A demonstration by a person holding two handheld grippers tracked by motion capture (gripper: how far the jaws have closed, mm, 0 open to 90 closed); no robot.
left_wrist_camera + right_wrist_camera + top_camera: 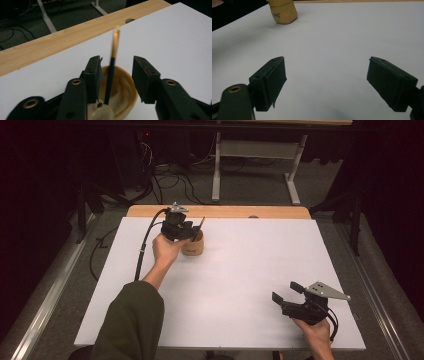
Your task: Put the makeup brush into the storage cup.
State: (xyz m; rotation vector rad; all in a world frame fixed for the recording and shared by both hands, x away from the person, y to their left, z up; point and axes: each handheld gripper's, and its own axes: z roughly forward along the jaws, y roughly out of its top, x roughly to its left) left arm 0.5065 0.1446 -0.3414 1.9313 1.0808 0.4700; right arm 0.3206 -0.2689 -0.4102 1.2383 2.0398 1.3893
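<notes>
Nearest the person, the right gripper (286, 294) rests low over the front right part of the desk (240, 285), held from below by the right hand (316, 330). Its fingers (270, 82) are spread wide and released, with nothing but bare white surface between them, and they aim across the desk toward the far left.

Farther off, at the back left of the desk, stands a small tan wooden cup (193, 245), upright, with a pencil (112, 72) standing in it. The pencil's long axis runs nearly vertical, leaning a little, its dark lower shaft down in the cup's bowl and its orange upper part rising clear of the rim. The left gripper (192, 227) sits right at this cup, so it is by far the nearer of the two; the right one is well apart from it.

In the left gripper view the pencil rises between the two fingers (93, 75), closer to the left one, and I judge it touches neither. These fingers are parted and released, straddling the cup's rim, one on each side of the shaft. The coming move turns on that: the shaft already lies in the gap, crosswise to the closing direction, so a squeeze would likely catch it.

The left hand (167, 251) grips its tool from behind, forearm and green sleeve (132, 320) stretched forward across the desk.
</notes>
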